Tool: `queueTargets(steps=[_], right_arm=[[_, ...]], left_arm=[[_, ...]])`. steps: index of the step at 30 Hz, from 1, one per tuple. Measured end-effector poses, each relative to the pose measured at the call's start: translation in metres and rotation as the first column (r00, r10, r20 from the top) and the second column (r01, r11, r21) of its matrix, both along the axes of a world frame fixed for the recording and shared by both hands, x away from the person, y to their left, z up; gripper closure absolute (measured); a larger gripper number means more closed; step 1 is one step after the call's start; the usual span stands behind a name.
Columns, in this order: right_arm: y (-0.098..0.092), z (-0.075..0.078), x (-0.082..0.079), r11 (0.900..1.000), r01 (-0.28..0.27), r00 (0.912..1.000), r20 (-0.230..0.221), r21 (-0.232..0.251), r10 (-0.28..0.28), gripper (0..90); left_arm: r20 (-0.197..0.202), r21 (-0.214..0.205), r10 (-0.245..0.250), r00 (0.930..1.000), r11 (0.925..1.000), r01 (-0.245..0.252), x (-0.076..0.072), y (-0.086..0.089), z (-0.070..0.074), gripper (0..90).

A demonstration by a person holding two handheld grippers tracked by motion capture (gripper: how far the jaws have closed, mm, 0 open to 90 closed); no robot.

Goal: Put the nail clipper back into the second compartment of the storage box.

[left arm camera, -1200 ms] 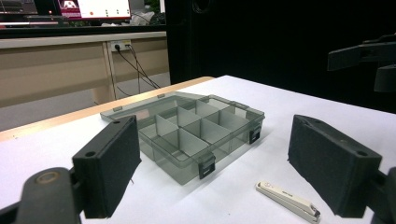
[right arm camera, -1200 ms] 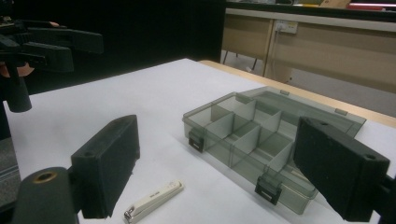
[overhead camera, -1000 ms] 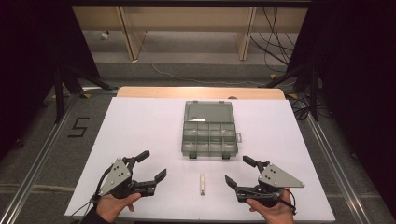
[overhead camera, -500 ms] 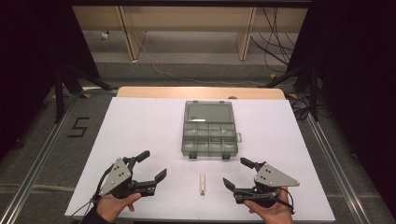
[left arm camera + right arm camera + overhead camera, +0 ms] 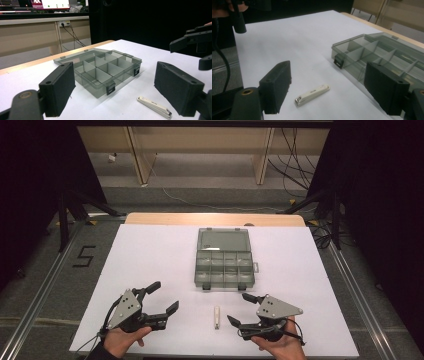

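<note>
With both tools low at the near edge of the white table (image 5: 150, 250), I have the nail clipper (image 5: 217, 316) lying flat between them, a little nearer my right gripper (image 5: 242, 309) than my left gripper (image 5: 163, 296). The right one's jaws have just been closing a little yet stand wide, with nothing between them; in the right gripper view the clipper (image 5: 312, 94) lies ahead of the pads, untouched. The left one's jaws gape wide too and hold nothing. My worry is the pick: the clipper is thin, flat and smooth, so I judge that pads coming down at a slant could skate it across the sheet or flip it on edge instead of catching it, and a pinch near one end could let it swing and drop. Beyond it sits the compartment box (image 5: 224, 266), lid thrown back and dividers bare, its near latches (image 5: 110, 89) facing me. Nothing lies between clipper and box, though the box's near wall could catch a low carry. Farther off are the wooden table edge (image 5: 215, 218) and floor cables (image 5: 200, 202).
</note>
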State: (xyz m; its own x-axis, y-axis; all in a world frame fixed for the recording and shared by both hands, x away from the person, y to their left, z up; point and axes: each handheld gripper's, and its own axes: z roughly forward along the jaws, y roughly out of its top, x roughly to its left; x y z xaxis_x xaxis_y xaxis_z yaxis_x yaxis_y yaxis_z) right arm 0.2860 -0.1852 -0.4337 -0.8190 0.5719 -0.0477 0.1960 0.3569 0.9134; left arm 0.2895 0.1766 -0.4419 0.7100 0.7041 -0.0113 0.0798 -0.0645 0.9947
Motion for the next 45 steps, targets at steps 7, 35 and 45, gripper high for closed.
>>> queueTargets(steps=[7,35,45], right_arm=[[0.015,-0.003,0.006,0.9971,-0.067,0.9975,-0.026,-0.034,0.066,31.3],[0.063,-0.025,0.019,0.9195,-0.294,0.9546,-0.128,-0.261,0.269,89.4],[0.077,-0.036,0.025,0.8781,-0.338,0.9396,-0.176,-0.339,0.293,90.0]], left_arm=[[-0.004,-0.002,0.000,1.0000,1.0000,0.000,0.000,0.000,0.000,16.5],[-0.008,0.000,-0.002,1.0000,1.0000,0.002,0.000,0.000,-0.001,16.6],[-0.004,-0.001,-0.003,1.0000,1.0000,0.003,0.000,0.000,0.000,16.6]])
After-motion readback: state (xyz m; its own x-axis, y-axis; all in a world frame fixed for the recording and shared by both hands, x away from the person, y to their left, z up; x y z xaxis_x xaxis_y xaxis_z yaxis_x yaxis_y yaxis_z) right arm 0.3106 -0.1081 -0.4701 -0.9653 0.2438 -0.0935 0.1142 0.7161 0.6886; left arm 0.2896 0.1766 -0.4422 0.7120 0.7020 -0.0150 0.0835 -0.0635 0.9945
